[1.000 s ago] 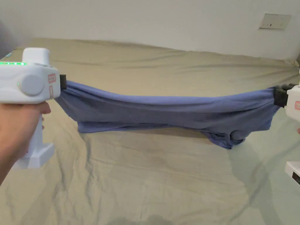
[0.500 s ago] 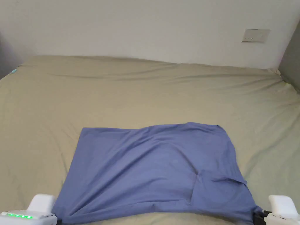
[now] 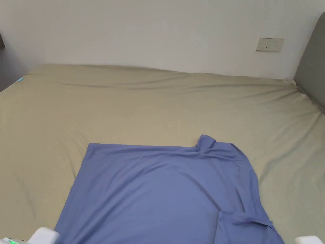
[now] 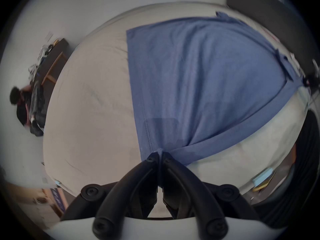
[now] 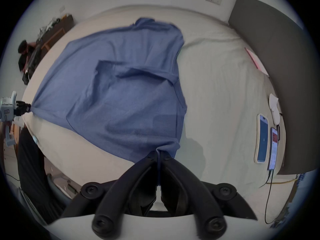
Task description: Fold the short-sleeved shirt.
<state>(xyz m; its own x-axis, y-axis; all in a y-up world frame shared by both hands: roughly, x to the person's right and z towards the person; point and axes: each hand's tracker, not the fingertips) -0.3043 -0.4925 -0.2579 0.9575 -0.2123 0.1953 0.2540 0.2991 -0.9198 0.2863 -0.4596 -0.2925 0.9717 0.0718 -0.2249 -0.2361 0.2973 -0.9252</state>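
Left hand-held gripper (image 4: 160, 154) and right hand-held gripper (image 5: 159, 152) each pinch a near corner of the shirt (image 3: 165, 187), spread on the bed (image 3: 127, 105); uneven pulling could bunch its folded-over sleeve.

The shirt (image 3: 165, 190) is plain blue with no print. The bed (image 3: 127, 105) sheet is a solid pale olive-beige. Each claw has black jaws on a white body; the headboard (image 3: 312, 76) is grey, the wall (image 3: 142, 31) white.
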